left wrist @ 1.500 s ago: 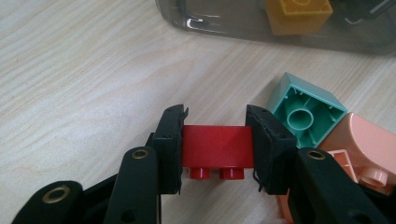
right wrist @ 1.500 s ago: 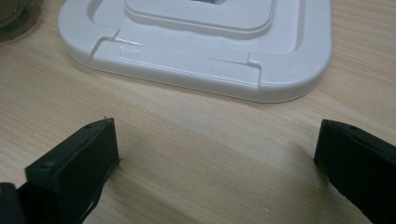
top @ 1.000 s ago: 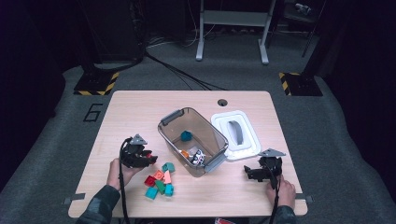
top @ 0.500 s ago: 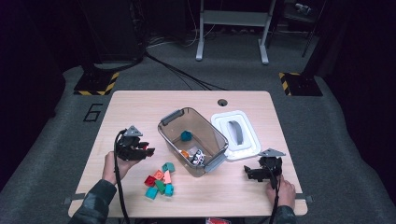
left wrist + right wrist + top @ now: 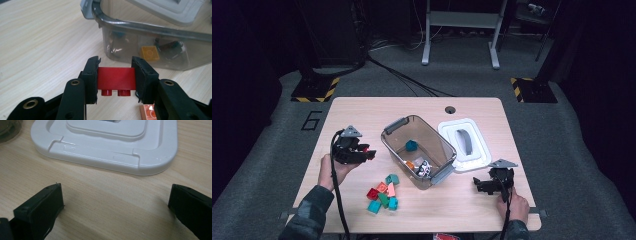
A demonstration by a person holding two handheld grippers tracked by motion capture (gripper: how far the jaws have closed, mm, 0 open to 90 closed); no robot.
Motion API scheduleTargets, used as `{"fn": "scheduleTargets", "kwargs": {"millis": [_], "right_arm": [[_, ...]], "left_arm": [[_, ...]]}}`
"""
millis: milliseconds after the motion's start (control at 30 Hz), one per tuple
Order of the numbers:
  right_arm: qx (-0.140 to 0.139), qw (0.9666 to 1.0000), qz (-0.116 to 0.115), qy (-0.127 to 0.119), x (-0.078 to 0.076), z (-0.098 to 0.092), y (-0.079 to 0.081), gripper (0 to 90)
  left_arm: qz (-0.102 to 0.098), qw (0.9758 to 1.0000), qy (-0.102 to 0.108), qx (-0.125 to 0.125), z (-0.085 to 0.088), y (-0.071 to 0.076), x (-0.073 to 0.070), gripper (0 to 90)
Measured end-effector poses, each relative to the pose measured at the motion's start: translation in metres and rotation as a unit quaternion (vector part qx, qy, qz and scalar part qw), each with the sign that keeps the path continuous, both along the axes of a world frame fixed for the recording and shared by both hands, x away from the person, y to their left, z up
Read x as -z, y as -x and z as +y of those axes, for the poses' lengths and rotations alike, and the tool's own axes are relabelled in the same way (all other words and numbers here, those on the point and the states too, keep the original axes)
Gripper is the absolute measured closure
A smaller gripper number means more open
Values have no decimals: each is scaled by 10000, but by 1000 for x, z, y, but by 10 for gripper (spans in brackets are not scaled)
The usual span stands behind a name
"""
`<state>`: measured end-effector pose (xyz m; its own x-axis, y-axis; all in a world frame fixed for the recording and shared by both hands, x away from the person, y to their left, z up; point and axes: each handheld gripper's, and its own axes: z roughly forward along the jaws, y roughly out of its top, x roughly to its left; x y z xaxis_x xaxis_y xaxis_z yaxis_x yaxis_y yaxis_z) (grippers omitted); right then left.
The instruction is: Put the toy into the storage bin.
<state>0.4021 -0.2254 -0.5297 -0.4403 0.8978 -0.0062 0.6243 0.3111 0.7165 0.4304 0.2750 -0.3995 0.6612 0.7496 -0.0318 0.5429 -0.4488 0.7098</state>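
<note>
- The left gripper (image 5: 371,153) was clamped on a red brick (image 5: 116,78), its pads pressing the two short ends so the studs pointed down toward the table (image 5: 362,107); gripped across its length like this, the brick looked unlikely to twist out.
- In the high view that gripper hung clear of the tabletop at about 9 o'clock of the clear storage bin (image 5: 418,150), its jaws pointing toward the bin, which reads as a carry toward the open top.
- The bin stood lidless near the table's middle; its white lid (image 5: 464,144) lay flat at roughly 3 o'clock of it, probably parked there to keep the opening free.
- Loose bricks (image 5: 384,194) in teal, green, red and salmon sat in a heap at about 7 o'clock of the bin, near the left hand, presumably waiting their turn.
- The right gripper (image 5: 479,184) rested low at about 4 o'clock of the bin with its jaws wide apart and nothing between them, the lid's edge (image 5: 105,157) just ahead of it.
- Inside the bin a teal piece (image 5: 411,145), an orange brick (image 5: 149,53) and some dark and white parts showed through the tinted wall, but their shapes were too blurred to name.
- A salmon piece (image 5: 148,113) was cut off by the frame's lower edge behind the left gripper's jaw.
</note>
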Motion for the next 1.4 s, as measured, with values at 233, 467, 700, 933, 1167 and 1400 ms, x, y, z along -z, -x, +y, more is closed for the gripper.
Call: {"fn": "scheduleTargets", "kwargs": {"millis": [233, 467, 700, 933, 1167, 1400], "right_arm": [[3, 10000, 3, -1, 0, 0, 0, 0], [-1, 10000, -1, 2, 0, 0, 0, 0], [2, 10000, 1, 0, 0, 0, 0, 0], [1, 10000, 0, 0, 0, 0, 0, 0], [-2, 10000, -1, 2, 0, 0, 0, 0], [-2, 10000, 1, 1, 0, 0, 0, 0]], "left_arm": [[-122, 9999, -10, 3, -2, -5, -16, 589], [-230, 9997, -46, 33, -7, -12, -31, 589], [-341, 9993, -108, 102, -19, -22, -45, 589], [-372, 9990, -138, 197, -35, -30, -53, 589], [-448, 9986, -73, 269, -50, -38, -54, 589], [-367, 9987, -70, 349, -60, -44, -49, 588]]}}
